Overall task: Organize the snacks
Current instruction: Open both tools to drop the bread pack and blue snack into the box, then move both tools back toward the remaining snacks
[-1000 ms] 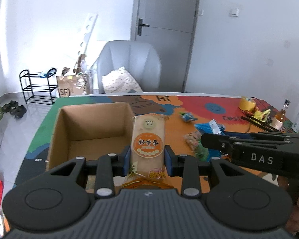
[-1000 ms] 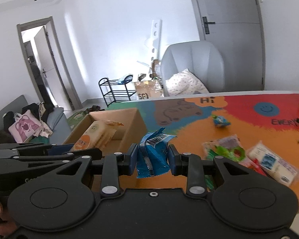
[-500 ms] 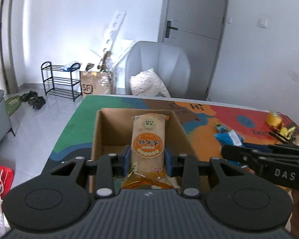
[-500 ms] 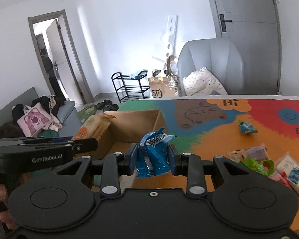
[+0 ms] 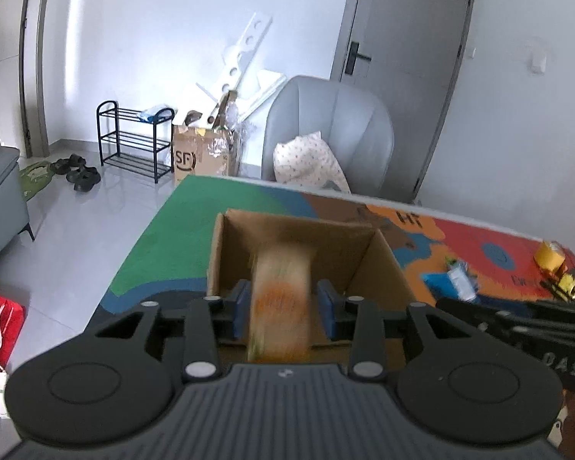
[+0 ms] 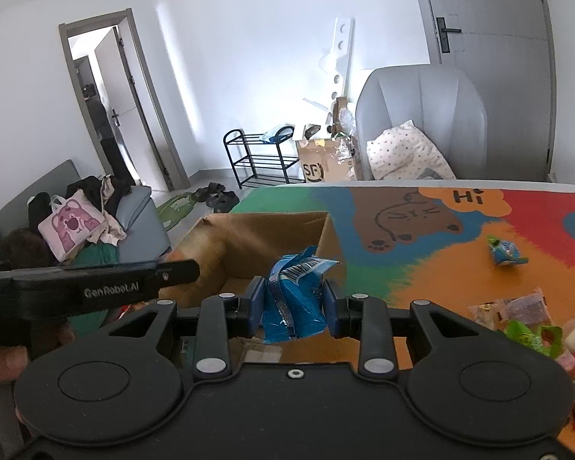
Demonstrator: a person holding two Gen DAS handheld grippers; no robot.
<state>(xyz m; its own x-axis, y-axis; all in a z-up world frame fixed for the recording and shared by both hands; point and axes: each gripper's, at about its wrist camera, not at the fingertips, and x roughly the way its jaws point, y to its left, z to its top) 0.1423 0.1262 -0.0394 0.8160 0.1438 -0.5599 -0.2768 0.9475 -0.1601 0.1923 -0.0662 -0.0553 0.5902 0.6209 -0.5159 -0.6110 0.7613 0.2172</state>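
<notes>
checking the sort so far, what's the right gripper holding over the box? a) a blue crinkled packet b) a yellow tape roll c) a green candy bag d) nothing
a: in the right wrist view the right gripper has its blue pads pressed on a blue crinkled packet with a barcode, just in front of the open cardboard box.

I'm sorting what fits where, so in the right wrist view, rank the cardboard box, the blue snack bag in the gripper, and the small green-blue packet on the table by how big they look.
1. Cardboard box, largest.
2. Blue snack bag; it sits nearest the camera, so it may look oversized.
3. Green-blue packet, smallest, though it lies farther away.
</notes>
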